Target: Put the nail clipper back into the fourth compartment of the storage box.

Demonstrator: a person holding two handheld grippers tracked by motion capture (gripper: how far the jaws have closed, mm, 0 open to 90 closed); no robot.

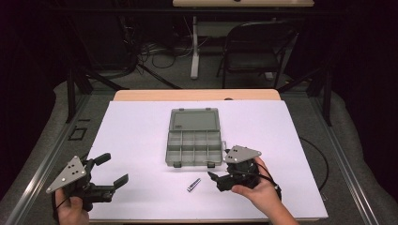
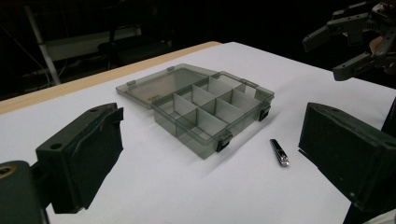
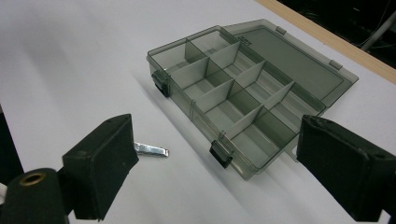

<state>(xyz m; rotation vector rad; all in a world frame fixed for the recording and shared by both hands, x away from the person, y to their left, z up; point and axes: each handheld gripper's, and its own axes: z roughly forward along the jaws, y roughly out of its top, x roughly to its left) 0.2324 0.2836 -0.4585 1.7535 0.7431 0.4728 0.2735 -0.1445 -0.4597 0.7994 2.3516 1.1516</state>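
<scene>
While both claws gape, the nail clipper (image 1: 193,184) lies diagonally, far end pointing toward the open organizer box (image 1: 194,139).

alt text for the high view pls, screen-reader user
An open grey compartment box, lid folded back, lies mid-table on a white sheet, a small metal nail clipper just in front. Two hand-held grippers, left and right, flank it, both open.
</scene>
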